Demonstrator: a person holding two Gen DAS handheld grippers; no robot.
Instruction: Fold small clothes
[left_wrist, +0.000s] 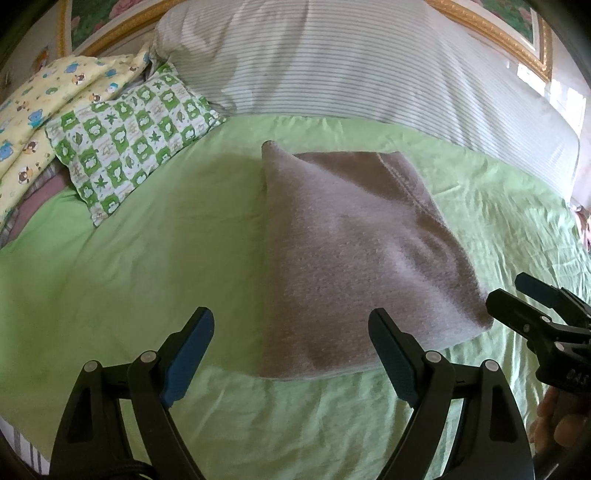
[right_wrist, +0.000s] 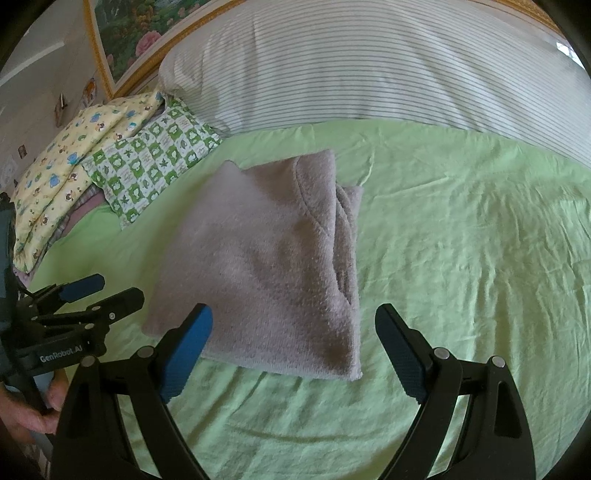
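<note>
Lying folded into a compact, roughly square bundle, the grey fleece garment (left_wrist: 351, 251) is seen near the middle of the green bed sheet (left_wrist: 147, 277), well short of the striped duvet (left_wrist: 351, 59) that is heaped along the far edge of the bed, and apart from the green checked pillow (left_wrist: 129, 140) and the yellow printed pillow (left_wrist: 40, 110) at the far left corner. Both tools are held spread wide with nothing between the fingers: the left gripper (left_wrist: 291, 354) is poised over the bundle's near left edge, and the right gripper (right_wrist: 293, 350) over its near right corner. Neither is seen to touch the cloth. A curved seam and a loose inner layer can be made out along the bundle's right side in the right wrist view, where the layers are stacked unevenly. The folding is judged to be nearly or wholly done. If a further fold or a tidying press is intended, all layers at the near edge should be caught together, both corners should be lifted level, and the slack right side should be squared first, so that the soft stack is not dragged open across the sheet.
</note>
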